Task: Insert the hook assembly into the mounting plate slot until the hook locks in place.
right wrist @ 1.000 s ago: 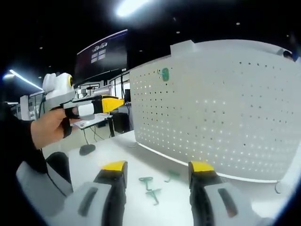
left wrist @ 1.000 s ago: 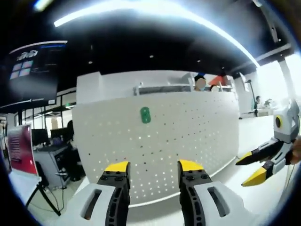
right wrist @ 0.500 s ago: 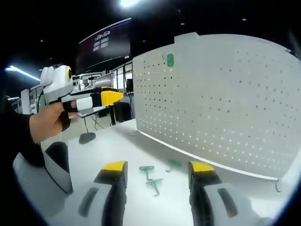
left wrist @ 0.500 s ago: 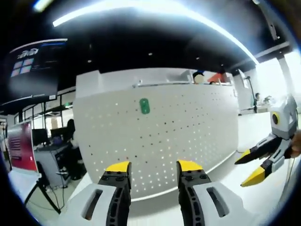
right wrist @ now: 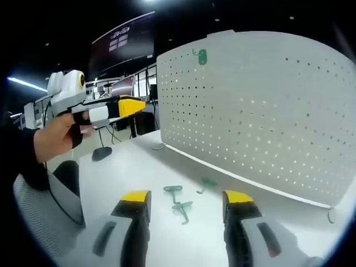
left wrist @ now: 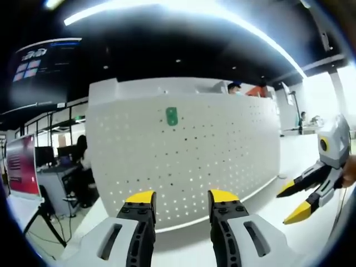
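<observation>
Closer now to the table (right wrist: 139, 167), the right gripper (right wrist: 185, 199), open and empty, has green hooks (right wrist: 179, 200) lying straight ahead between its jaws, while the open, empty left gripper (left wrist: 181, 197) faces the pegboard (left wrist: 183, 150).

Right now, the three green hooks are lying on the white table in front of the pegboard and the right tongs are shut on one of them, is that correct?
Not quite: the right tongs are open and hold nothing, as the right gripper view shows. The three green hooks do lie on the white table in front of the pegboard, loose between the jaws.
</observation>
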